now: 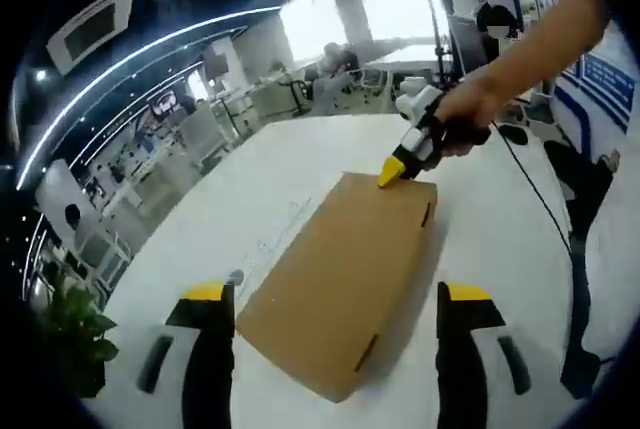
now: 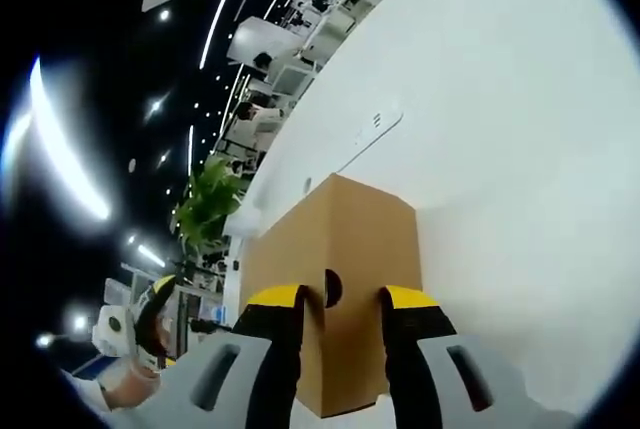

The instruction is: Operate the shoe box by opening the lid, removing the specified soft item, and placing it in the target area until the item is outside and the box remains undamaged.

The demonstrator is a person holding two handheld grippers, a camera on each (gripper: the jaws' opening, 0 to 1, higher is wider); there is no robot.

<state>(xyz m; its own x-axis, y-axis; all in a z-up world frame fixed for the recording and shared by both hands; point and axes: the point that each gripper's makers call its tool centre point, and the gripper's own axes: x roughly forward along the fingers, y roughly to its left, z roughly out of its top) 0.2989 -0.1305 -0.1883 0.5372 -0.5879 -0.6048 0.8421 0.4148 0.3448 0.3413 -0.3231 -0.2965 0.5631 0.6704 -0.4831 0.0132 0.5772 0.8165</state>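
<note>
**Shoe box: lid shut, right gripper at the end wall**

Shoe box [image 1: 340, 274] lies closed on the white table [image 1: 470, 139]. Right gripper [image 2: 340, 299] is spread, jaws flanking the finger hole [image 2: 332, 287] in the end wall. Left gripper [image 1: 335, 304] is spread wide, hanging short of the near end. Cardboard is probably light, stiff and dentable: lift by the lid edge, gently.

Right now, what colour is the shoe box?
Plain brown cardboard shoe box, clearest in left gripper view.

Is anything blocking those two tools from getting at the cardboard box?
Nothing visible does. The right tool already sits at the far end of the shoe box, and the left tool faces its near end across bare white table.
</note>
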